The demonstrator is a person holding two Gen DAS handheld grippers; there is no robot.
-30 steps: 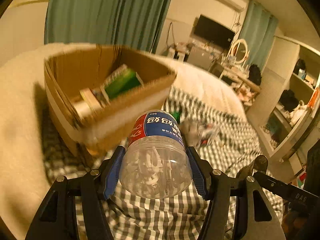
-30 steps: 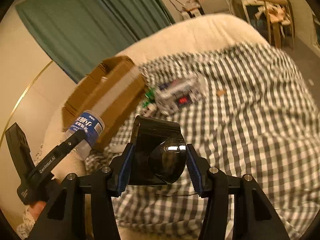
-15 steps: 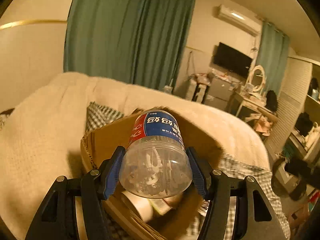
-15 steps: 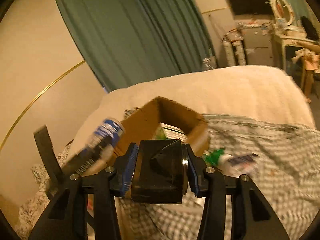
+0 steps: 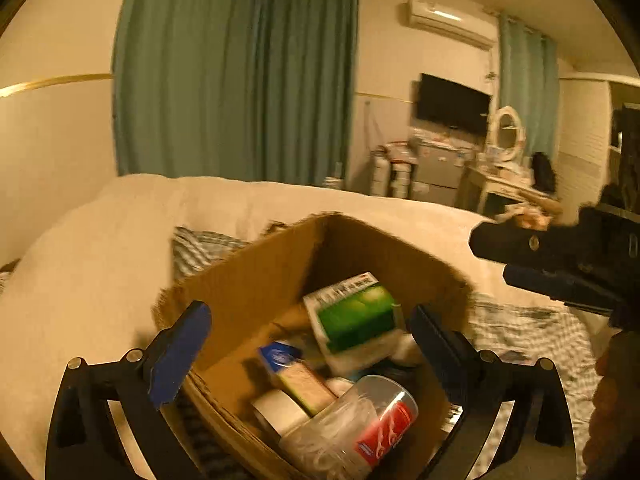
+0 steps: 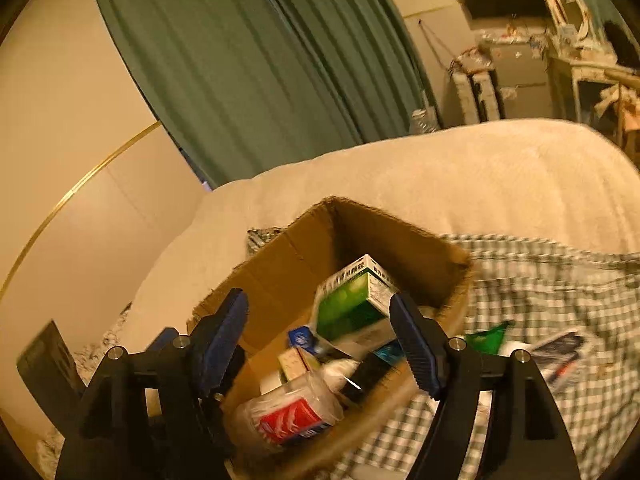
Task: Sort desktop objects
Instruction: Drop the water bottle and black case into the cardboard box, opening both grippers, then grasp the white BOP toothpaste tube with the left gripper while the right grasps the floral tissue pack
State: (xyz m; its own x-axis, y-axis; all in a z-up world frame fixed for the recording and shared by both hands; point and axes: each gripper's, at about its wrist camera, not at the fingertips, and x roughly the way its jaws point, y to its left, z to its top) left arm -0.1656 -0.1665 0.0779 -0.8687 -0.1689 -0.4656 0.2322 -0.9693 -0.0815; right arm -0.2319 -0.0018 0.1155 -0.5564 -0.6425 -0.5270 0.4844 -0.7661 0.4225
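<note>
Both drops done: left claw and right claw now spread empty; jar lies inside box, leftovers on bed beside it.

Dim amber indoor light, motion blur, strong fisheye warping at edges.

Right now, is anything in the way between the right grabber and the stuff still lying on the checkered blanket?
Nothing visible blocks it. The right gripper hangs open over the cardboard box. The green packet and the blurry white packet lie on the checkered blanket just past the box's right wall, uncovered.
</note>
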